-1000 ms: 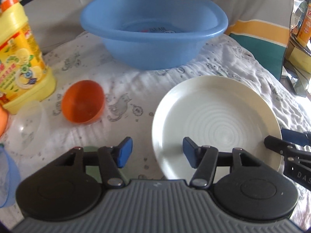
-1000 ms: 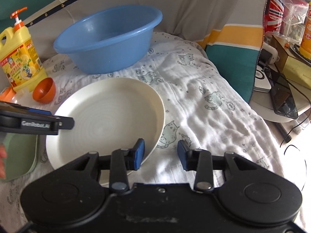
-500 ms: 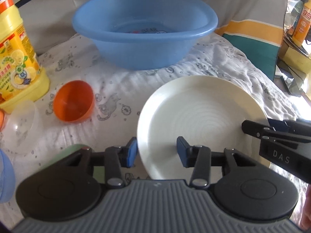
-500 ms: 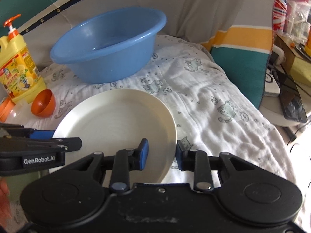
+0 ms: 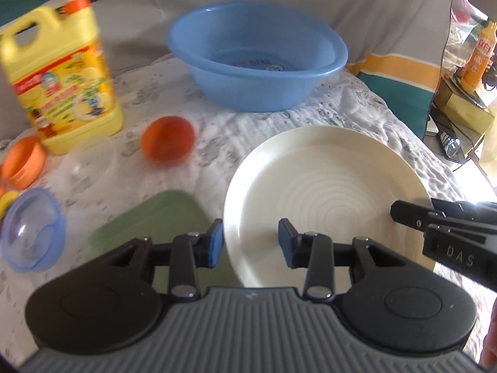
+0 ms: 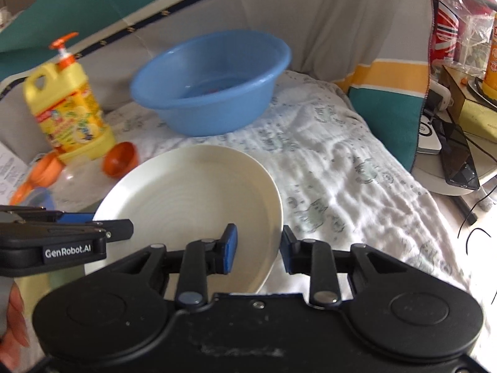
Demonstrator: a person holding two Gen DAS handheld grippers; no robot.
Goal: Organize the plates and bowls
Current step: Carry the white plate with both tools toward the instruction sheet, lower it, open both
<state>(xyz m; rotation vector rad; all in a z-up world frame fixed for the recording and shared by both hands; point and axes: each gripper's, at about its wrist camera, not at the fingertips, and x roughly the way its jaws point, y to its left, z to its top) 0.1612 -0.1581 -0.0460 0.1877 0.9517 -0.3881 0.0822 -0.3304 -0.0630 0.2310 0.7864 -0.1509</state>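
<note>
A large white plate (image 5: 326, 186) is held up off the cloth between both grippers; it also shows in the right wrist view (image 6: 186, 199). My left gripper (image 5: 250, 242) is shut on the plate's left rim. My right gripper (image 6: 259, 247) is shut on its right rim. A green square plate (image 5: 155, 217) lies on the cloth under the left gripper. A small orange bowl (image 5: 167, 140) lies on its side, with a clear bowl (image 5: 88, 161) and a blue-rimmed clear bowl (image 5: 31, 230) to its left. A blue basin (image 5: 257, 52) stands at the back.
A yellow detergent bottle (image 5: 65, 77) stands at the back left, with an orange cup (image 5: 25, 161) in front of it. A striped cushion (image 6: 388, 105) and a side table with a phone (image 6: 459, 161) lie to the right. The surface is a soft printed cloth (image 6: 341, 180).
Both grippers have lifted the white plate up off the cloth and pulled back. The green plate under it has come into view.
</note>
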